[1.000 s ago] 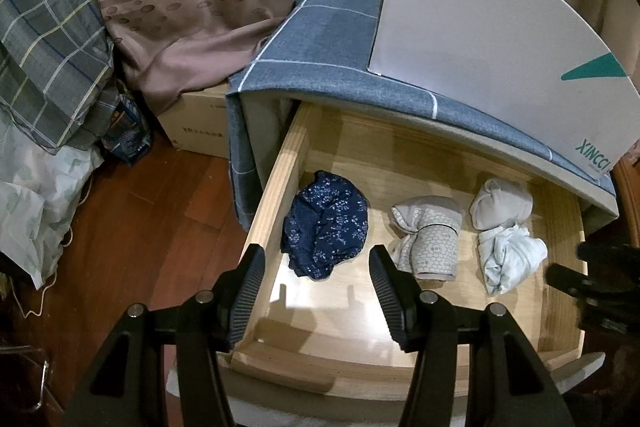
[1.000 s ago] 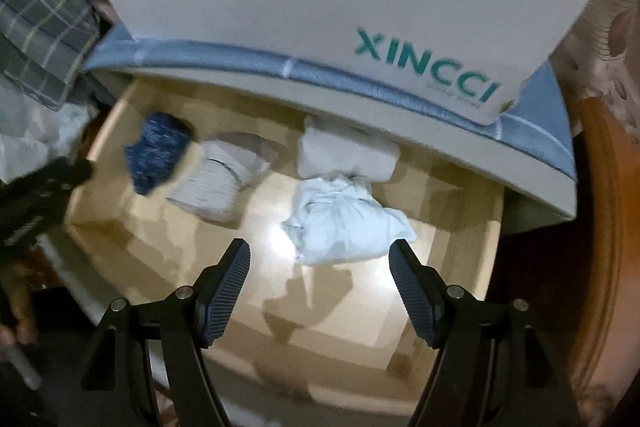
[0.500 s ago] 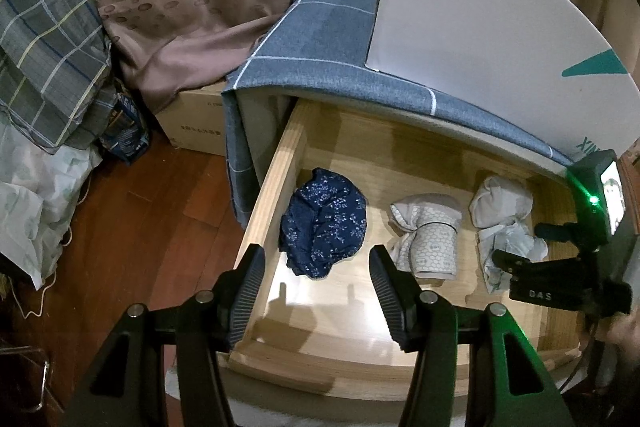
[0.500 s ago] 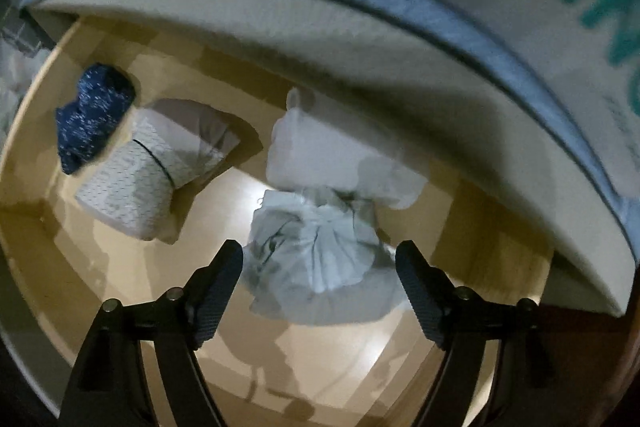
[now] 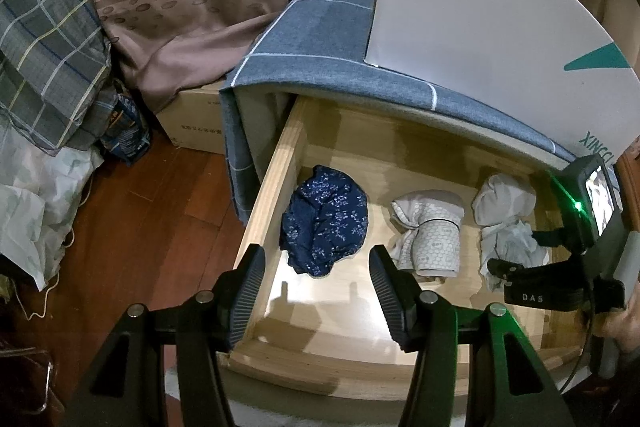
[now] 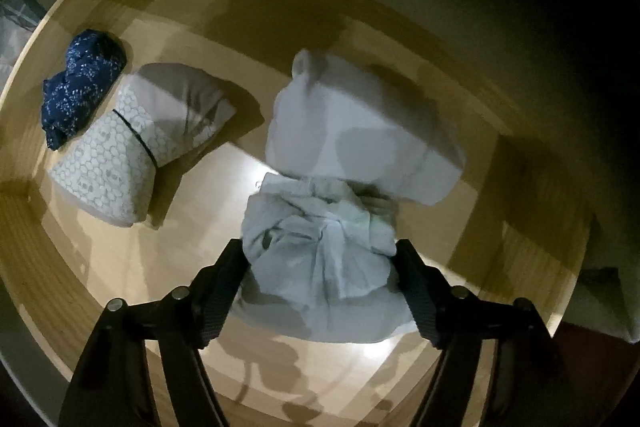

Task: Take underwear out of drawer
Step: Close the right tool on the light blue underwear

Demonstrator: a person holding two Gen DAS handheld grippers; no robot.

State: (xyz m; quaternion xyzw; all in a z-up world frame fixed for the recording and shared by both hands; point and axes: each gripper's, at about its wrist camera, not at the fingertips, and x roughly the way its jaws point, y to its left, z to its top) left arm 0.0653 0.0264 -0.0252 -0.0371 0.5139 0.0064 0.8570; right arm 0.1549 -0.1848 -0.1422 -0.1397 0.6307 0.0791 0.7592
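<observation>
The wooden drawer (image 5: 272,195) stands pulled out with several rolled garments in a row. My left gripper (image 5: 316,255) hangs open above its front left, just short of the navy floral underwear (image 5: 324,223). To the right lie a hexagon-print roll (image 5: 432,239) and a white folded piece (image 5: 504,199). My right gripper (image 6: 319,247) points down into the drawer (image 6: 520,207). Its jaws are closing, one finger on each side of the pale crumpled underwear (image 6: 320,267), touching its edges. The bundle still rests on the drawer floor.
A white XINCCI box (image 5: 480,27) sits on the blue-grey cloth (image 5: 320,47) covering the cabinet above the drawer. A cardboard box (image 5: 196,123), a brown curtain (image 5: 200,7) and plaid bedding (image 5: 44,47) crowd the left over red wood floor (image 5: 140,227).
My right gripper has sunk into the drawer, from above the pale bundle to straddling it, and has come into the left wrist view. The left gripper has stayed still.
</observation>
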